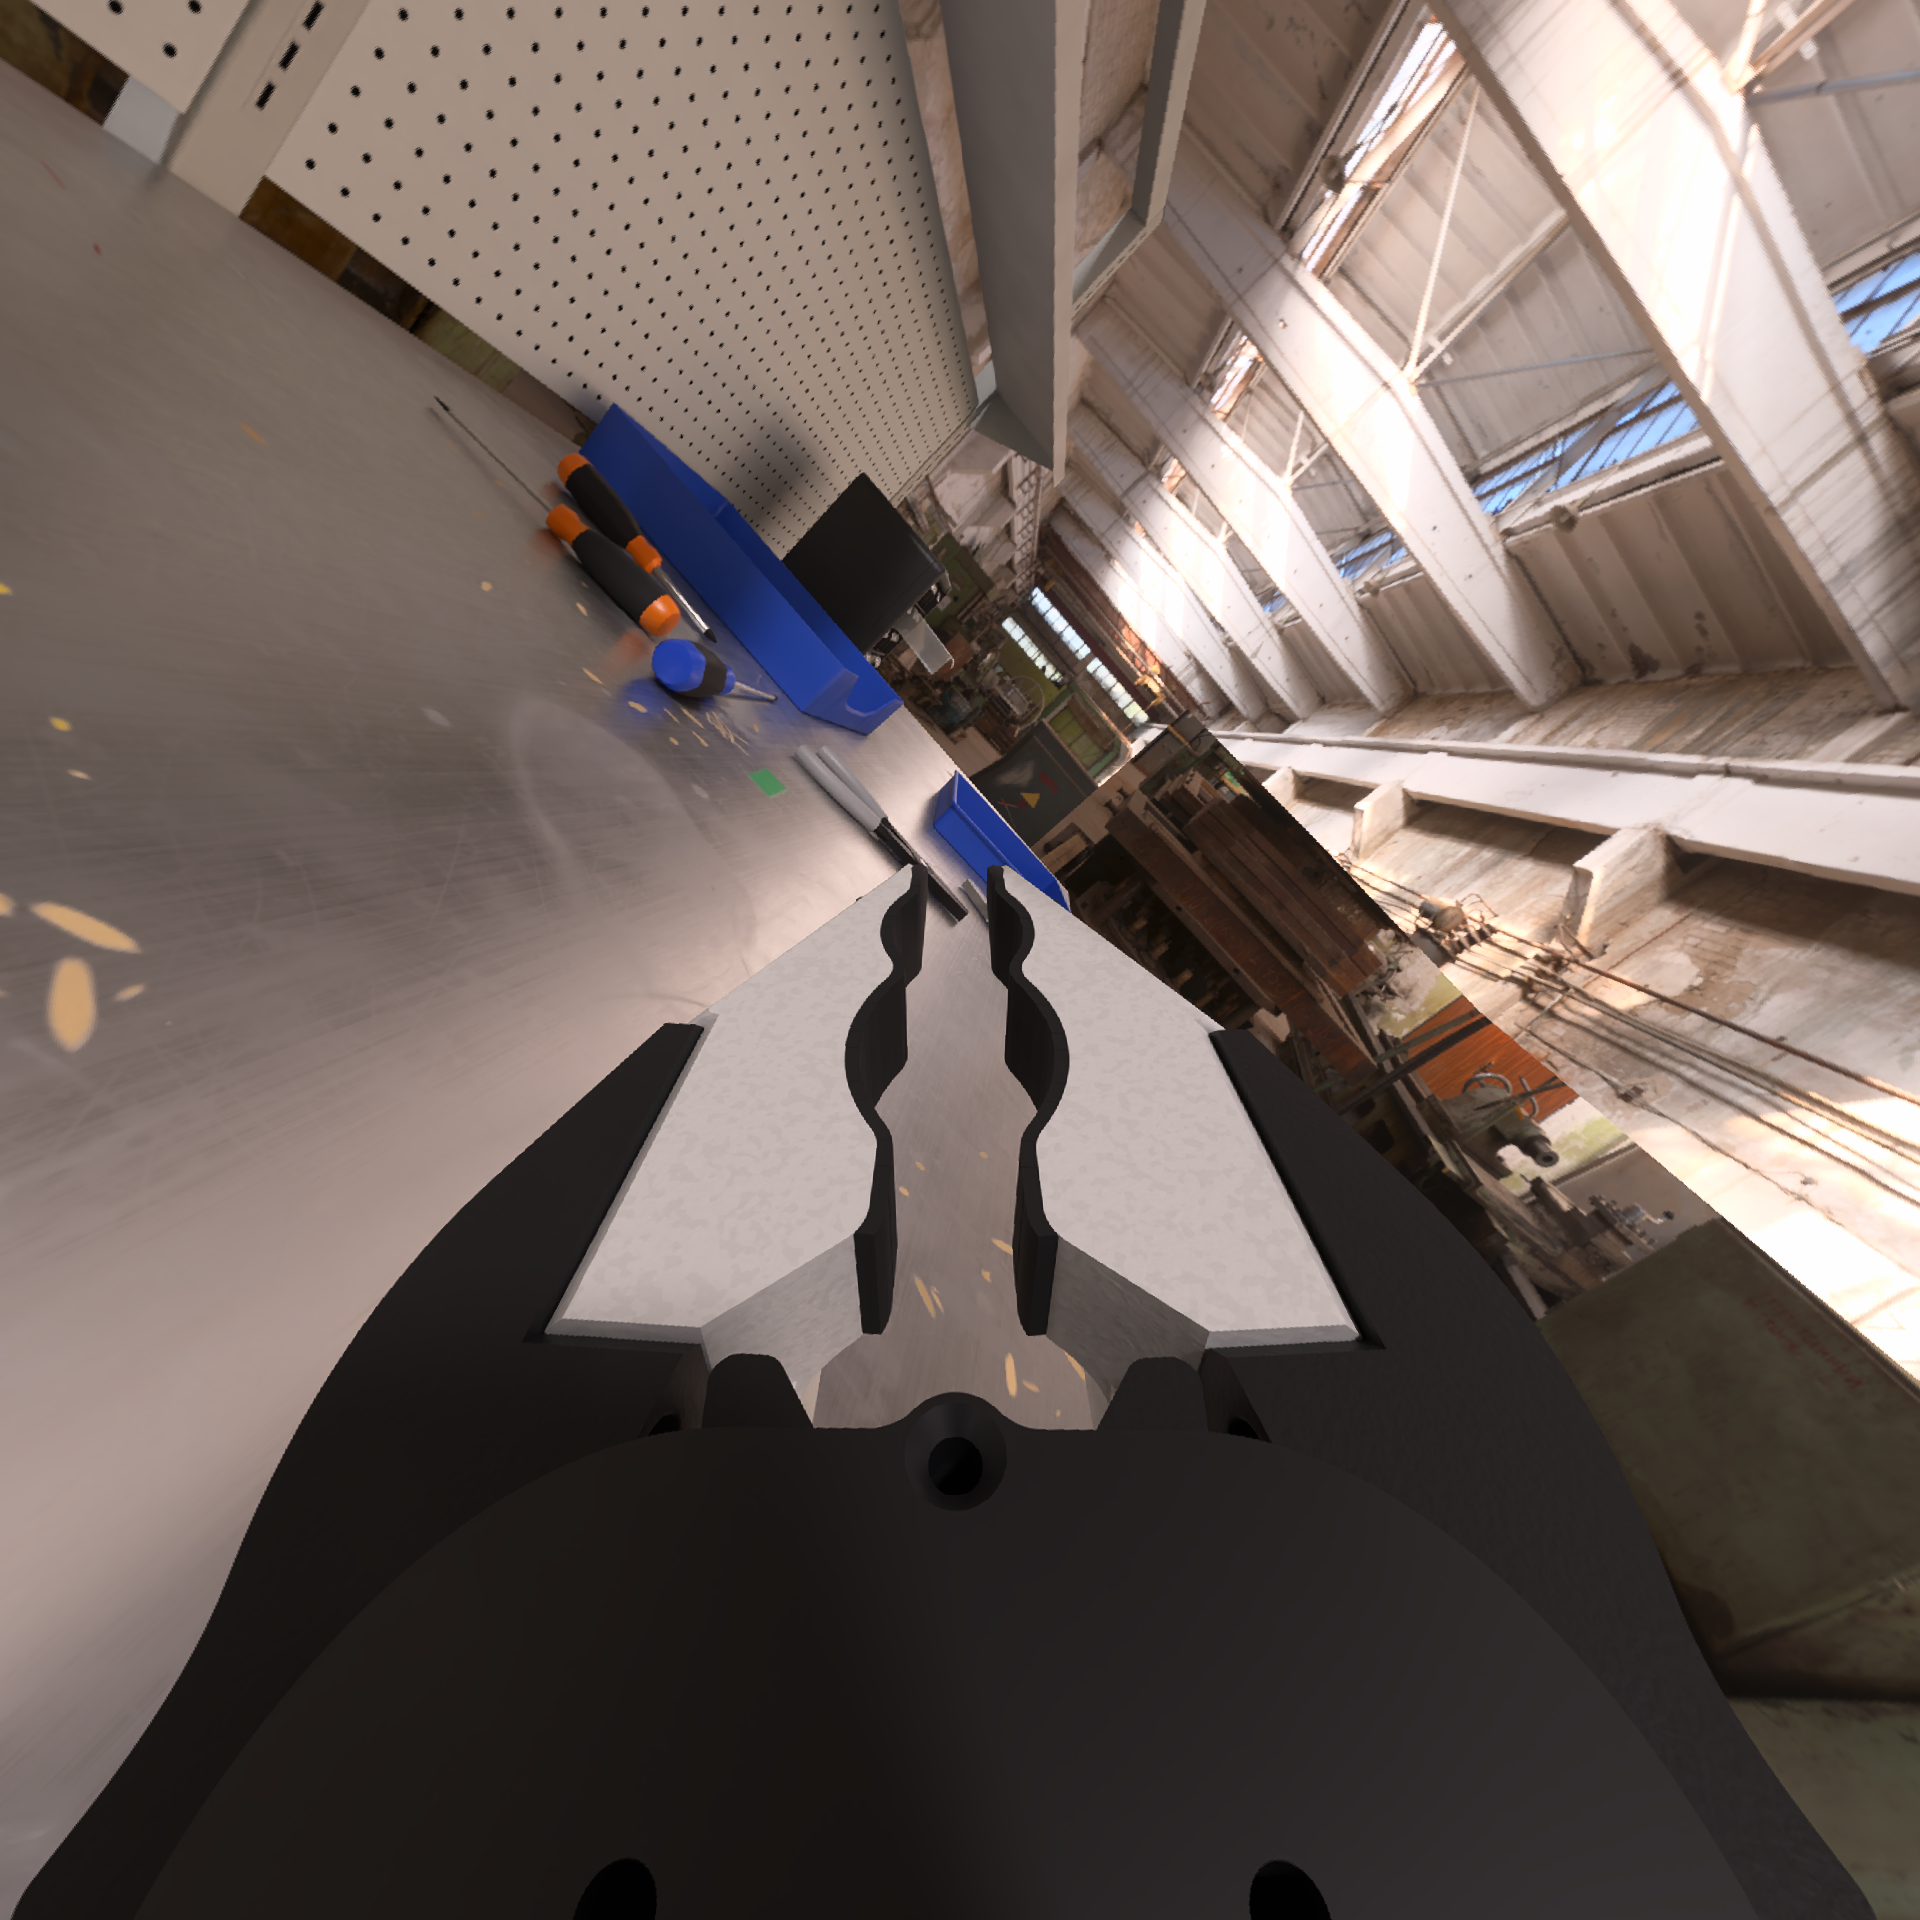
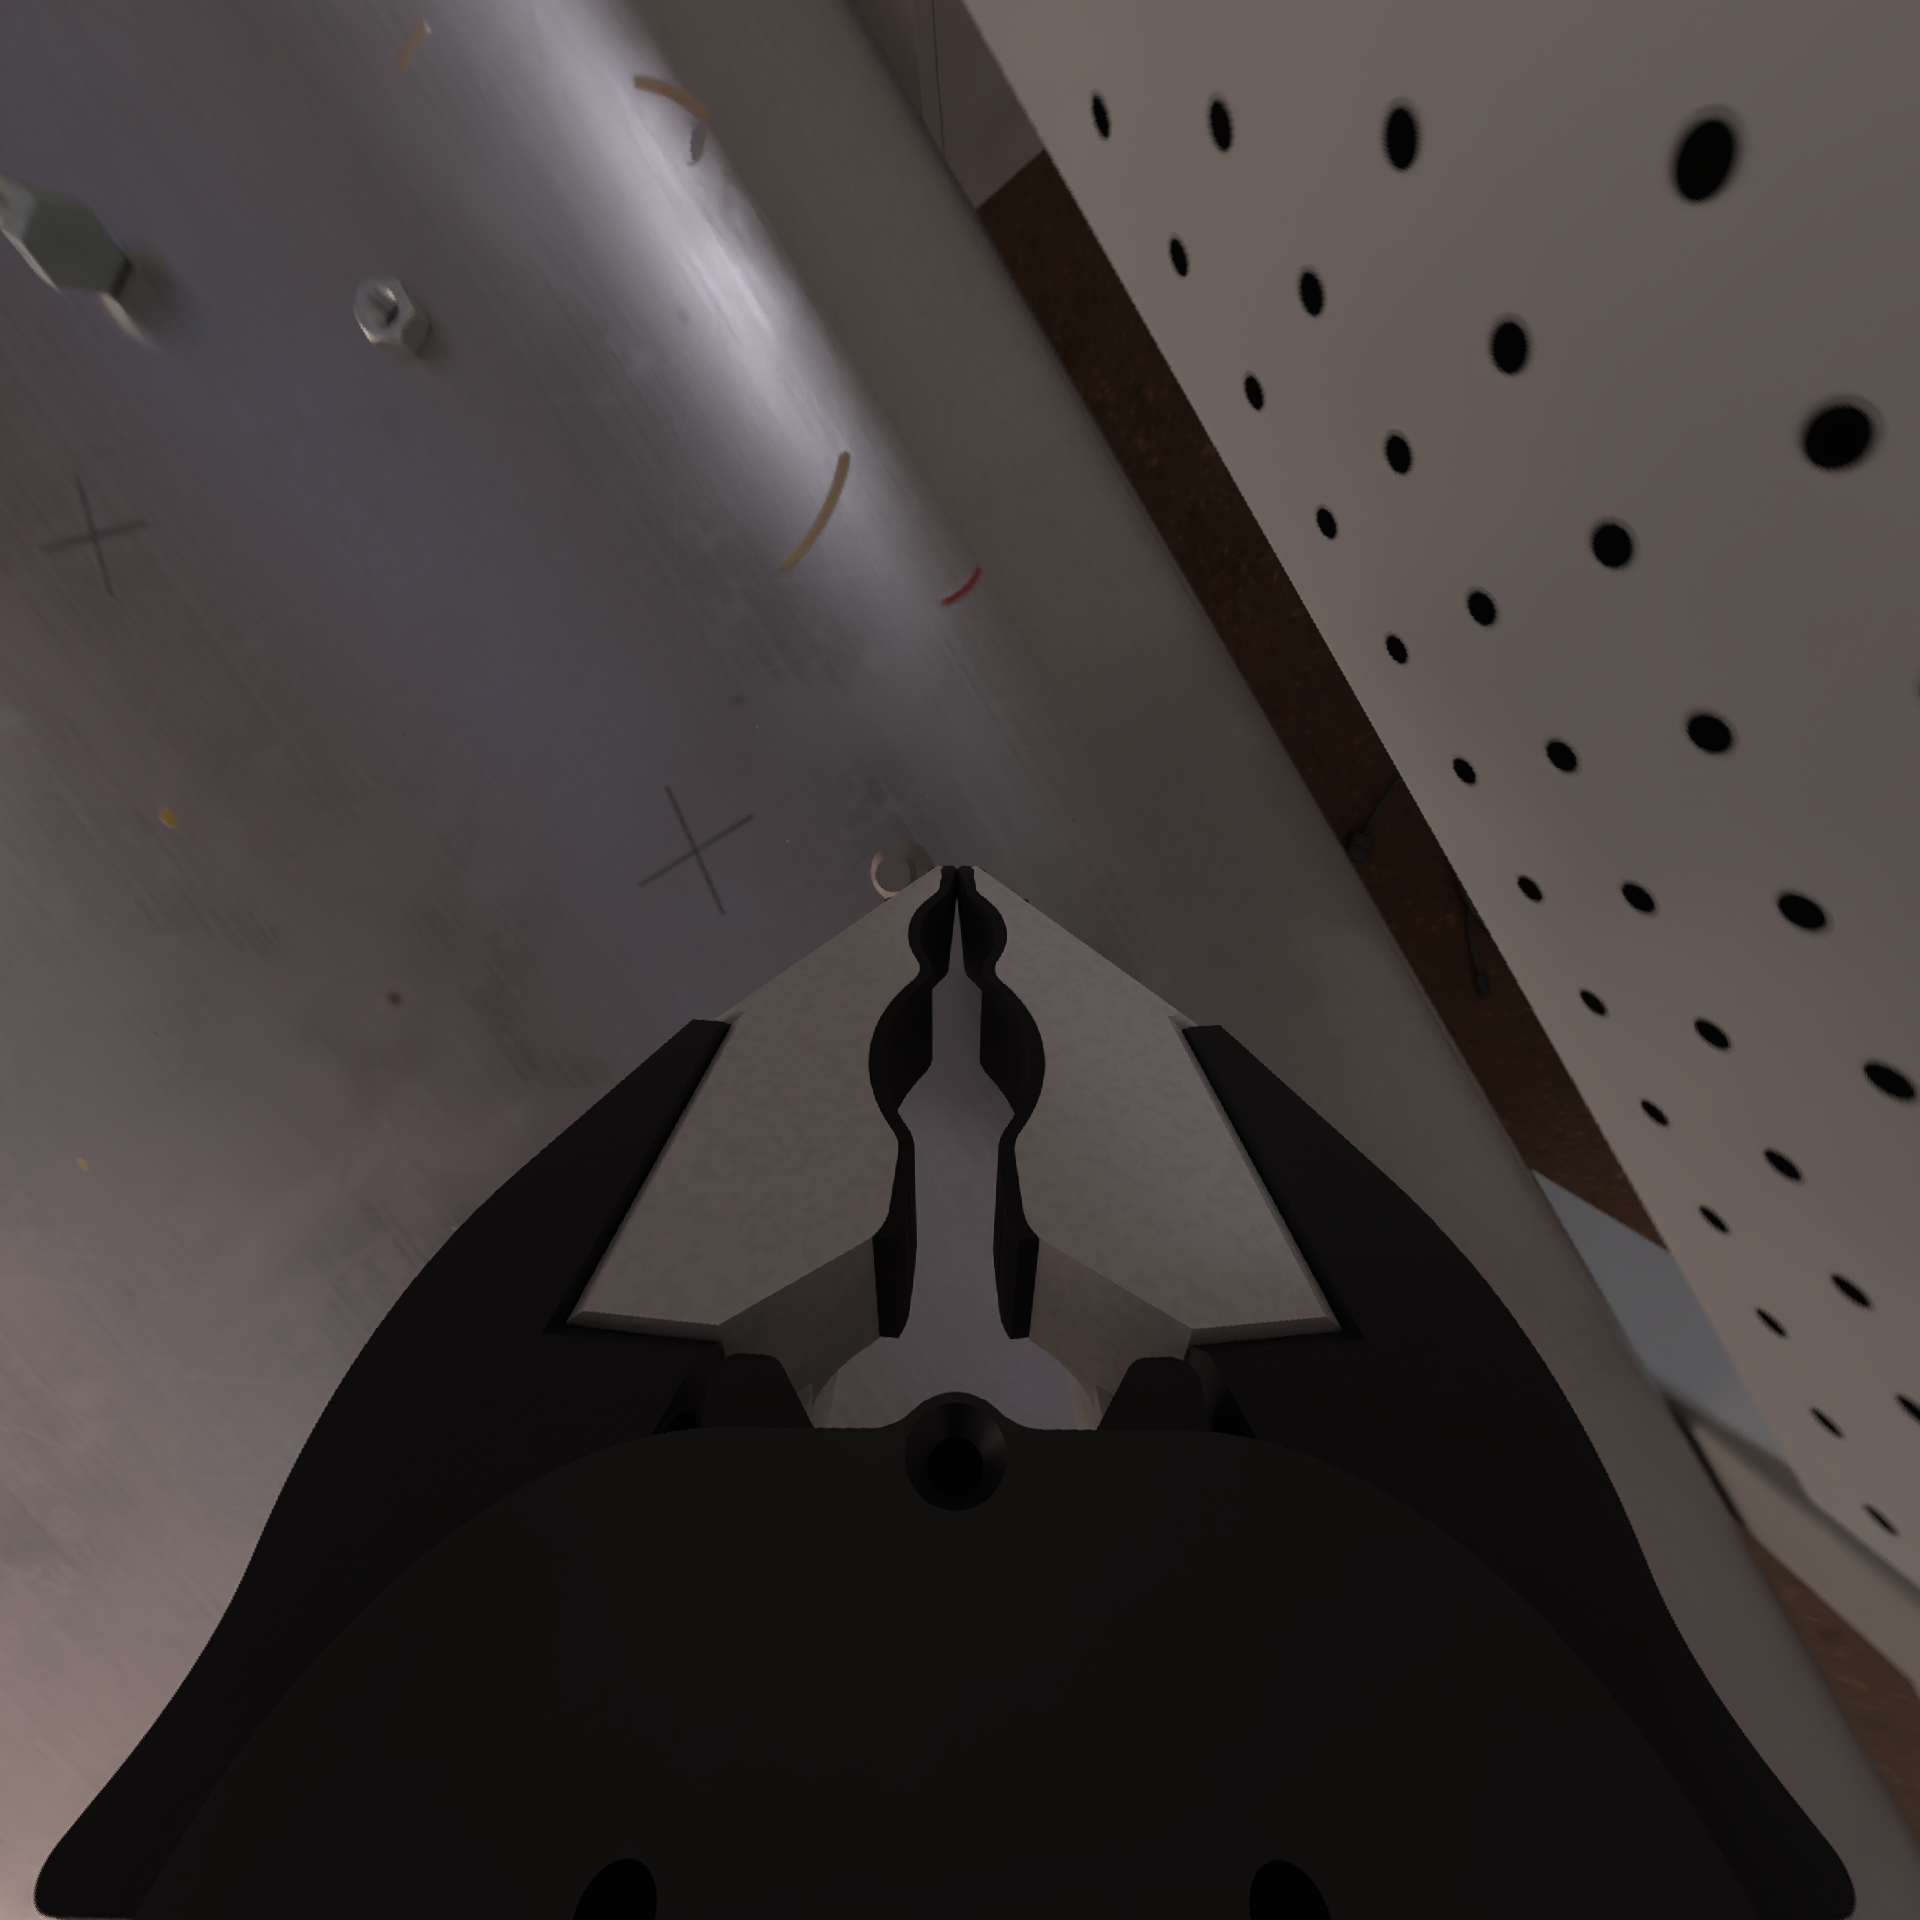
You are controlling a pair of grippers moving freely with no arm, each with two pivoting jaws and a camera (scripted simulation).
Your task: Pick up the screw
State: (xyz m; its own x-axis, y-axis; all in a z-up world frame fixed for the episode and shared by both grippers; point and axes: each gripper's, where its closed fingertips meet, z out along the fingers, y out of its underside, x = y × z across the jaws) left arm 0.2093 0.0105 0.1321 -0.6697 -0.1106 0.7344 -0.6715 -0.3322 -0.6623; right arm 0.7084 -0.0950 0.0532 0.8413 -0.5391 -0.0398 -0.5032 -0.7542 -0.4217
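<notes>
Lying on the metal bench [image 2: 468, 623], the hex-headed screw [image 2: 64, 249] sits left of the nut [image 2: 390, 317], partly cut off by the frame edge. Right gripper [image 2: 958, 883] is well below-right of the nut, tips pressed together with nothing visible between them, a washer [image 2: 896, 868] just beside. Left gripper [image 1: 956, 883] has its fingers parted, empty.

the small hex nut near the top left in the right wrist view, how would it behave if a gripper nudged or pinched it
The hex nut lies flat on the smooth metal table, so a nudge would probably slide it rather than roll it. It looks rigid metal, unlikely to deform. Being low and small, it may slip from fingertips unless pinched across opposite flats.
</notes>
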